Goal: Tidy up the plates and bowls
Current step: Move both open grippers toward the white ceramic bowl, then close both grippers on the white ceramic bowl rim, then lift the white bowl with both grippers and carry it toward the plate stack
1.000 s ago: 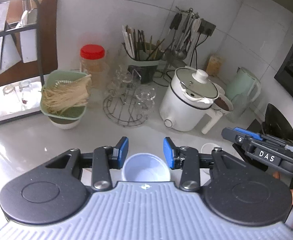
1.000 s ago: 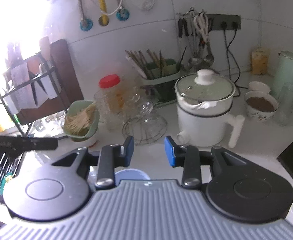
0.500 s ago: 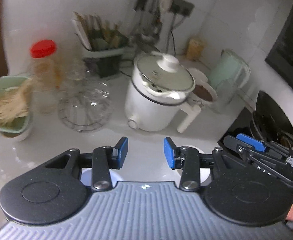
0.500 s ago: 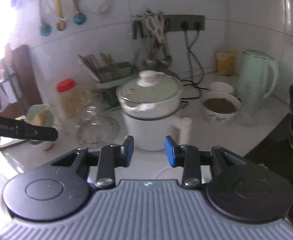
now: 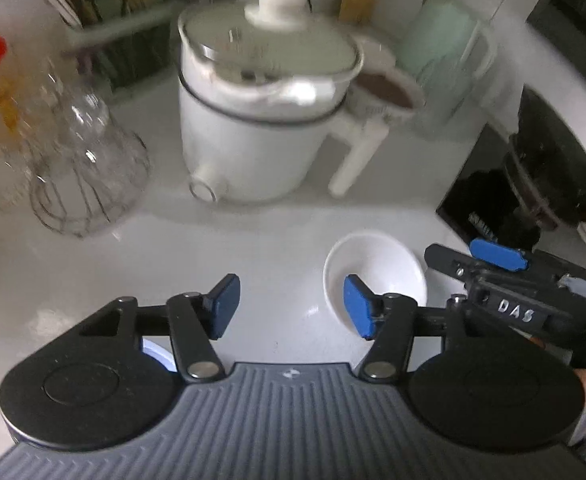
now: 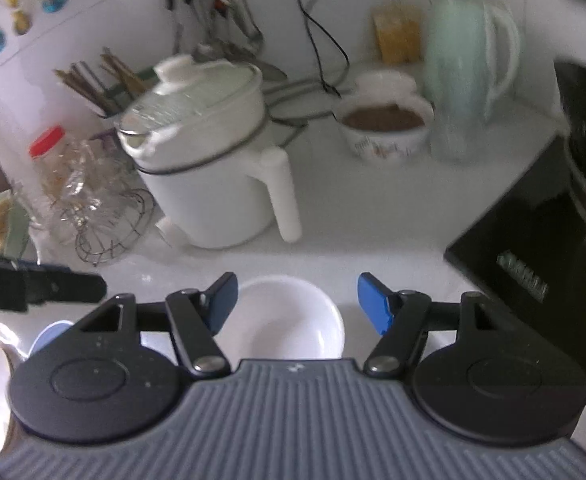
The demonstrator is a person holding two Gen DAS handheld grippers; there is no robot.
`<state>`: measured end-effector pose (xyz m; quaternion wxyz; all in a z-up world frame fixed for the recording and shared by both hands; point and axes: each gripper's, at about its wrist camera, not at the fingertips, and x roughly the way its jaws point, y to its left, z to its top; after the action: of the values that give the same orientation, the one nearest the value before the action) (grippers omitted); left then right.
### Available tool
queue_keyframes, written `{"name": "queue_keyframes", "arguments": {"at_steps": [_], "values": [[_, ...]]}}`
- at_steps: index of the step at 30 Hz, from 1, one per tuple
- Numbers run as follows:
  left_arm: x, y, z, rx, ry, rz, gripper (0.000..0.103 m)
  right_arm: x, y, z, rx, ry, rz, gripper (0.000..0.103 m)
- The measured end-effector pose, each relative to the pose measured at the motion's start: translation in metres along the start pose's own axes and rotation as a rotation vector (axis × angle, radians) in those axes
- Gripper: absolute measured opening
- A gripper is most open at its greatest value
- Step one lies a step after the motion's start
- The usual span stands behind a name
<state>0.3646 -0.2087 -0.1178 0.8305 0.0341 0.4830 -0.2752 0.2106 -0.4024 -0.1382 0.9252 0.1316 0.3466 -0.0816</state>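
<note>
A small empty white bowl (image 5: 377, 268) (image 6: 293, 320) sits on the white counter. My right gripper (image 6: 297, 306) hovers over it, jaws opening, with the bowl below and between the fingers, untouched. My left gripper (image 5: 291, 306) is just left of the bowl, jaws opening, nothing between them; its right pad overlaps the bowl's near rim in view. A pale blue bowl (image 6: 47, 336) (image 5: 155, 350) lies near the left gripper's left side, mostly hidden. In the left wrist view the right gripper's arm (image 5: 505, 276) shows at the right of the bowl.
A white electric pot (image 5: 261, 120) with a glass lid stands behind. A bowl of brown food (image 6: 385, 128), a mint kettle (image 6: 469, 72), a wire rack of glasses (image 5: 89, 172), a red-lidded jar (image 6: 47, 152) and a black cooktop (image 6: 533, 264) surround the spot.
Both grippers swung right and dropped toward the counter. Both sets of jaws opened wider. The white bowl came into view under them; the blue bowl slid off to the left.
</note>
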Motion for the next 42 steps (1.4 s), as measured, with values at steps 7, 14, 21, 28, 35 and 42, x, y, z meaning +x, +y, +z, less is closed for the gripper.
{"name": "queue_keyframes", "arguments": {"at_steps": [7,14,21,28,35,42], "values": [[0.054,0.006,-0.004,-0.032,0.107,-0.089,0.062,0.034,-0.015,-0.014,0.066,0.065,-0.027,0.067],[0.084,-0.002,0.002,-0.008,0.159,-0.107,0.057,0.052,-0.026,-0.024,0.135,0.123,-0.012,0.058],[0.103,-0.008,0.004,0.009,0.188,-0.109,0.039,0.065,-0.027,-0.028,0.119,0.154,-0.019,0.025],[0.110,-0.009,0.001,0.008,0.196,-0.099,0.011,0.073,-0.028,-0.030,0.116,0.180,0.006,0.010],[0.100,-0.003,0.002,-0.019,0.174,-0.107,0.011,0.069,-0.026,-0.028,0.109,0.171,0.027,0.010],[0.080,0.002,0.005,-0.044,0.152,-0.113,0.011,0.055,-0.022,-0.022,0.126,0.154,0.062,0.010]]}}
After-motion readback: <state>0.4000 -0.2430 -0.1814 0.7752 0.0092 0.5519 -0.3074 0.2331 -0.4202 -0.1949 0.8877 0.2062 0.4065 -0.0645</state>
